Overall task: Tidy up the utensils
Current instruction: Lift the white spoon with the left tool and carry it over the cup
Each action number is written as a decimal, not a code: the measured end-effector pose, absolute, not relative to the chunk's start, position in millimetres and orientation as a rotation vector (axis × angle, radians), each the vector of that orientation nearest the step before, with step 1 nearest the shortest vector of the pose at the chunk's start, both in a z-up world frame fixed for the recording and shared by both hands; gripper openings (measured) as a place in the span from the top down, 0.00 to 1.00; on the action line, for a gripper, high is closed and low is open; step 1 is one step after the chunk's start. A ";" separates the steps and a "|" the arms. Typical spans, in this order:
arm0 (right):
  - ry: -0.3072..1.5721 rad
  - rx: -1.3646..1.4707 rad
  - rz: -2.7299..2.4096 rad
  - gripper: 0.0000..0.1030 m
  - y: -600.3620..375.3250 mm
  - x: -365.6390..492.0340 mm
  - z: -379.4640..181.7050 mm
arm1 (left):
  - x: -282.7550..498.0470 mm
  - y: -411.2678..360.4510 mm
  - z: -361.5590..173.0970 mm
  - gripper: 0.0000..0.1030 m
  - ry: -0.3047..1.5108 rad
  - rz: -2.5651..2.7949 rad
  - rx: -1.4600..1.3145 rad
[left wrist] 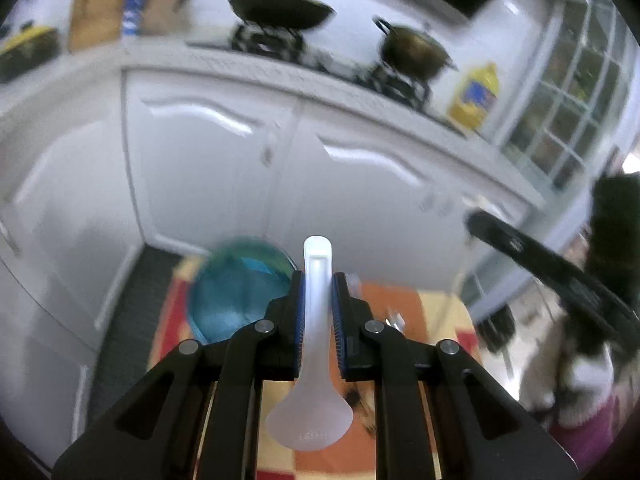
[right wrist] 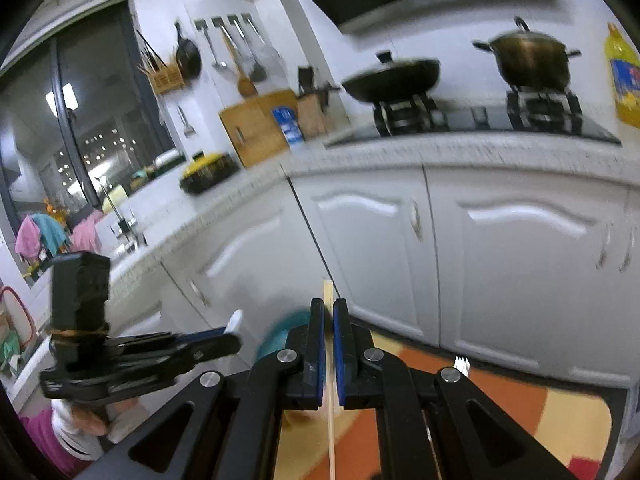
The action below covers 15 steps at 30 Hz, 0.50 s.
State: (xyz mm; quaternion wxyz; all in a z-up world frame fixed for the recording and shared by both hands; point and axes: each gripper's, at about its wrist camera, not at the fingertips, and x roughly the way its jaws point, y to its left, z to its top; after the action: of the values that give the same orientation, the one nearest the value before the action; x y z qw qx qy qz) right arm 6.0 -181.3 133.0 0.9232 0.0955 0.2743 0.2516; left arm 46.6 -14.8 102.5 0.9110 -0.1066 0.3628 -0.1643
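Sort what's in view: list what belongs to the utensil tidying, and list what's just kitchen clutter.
Part of the job:
- white spoon, clamped in the left gripper
- chopstick, clamped in the right gripper
- teal bowl

Just lying about:
- wok
- pot
- oil bottle
- cutting board

Left hand-held gripper (left wrist: 316,280) clamped; right hand-held gripper (right wrist: 329,312) apparently pinched nearly closed.

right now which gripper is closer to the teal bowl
Left. The left gripper sits just beside the teal bowl; the right gripper sits farther off on the bowl's other side.
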 end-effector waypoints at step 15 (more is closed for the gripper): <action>0.473 0.182 0.497 0.96 -110.0 91.8 125.9 | 132.5 13.0 74.8 0.89 0.609 -0.129 -0.216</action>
State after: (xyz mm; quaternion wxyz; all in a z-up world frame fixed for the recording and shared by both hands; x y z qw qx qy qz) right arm 91.8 -110.0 125.9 0.9377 0.0892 0.2315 0.2434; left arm 132.5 13.0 74.8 0.9462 -0.1059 0.2991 -0.0636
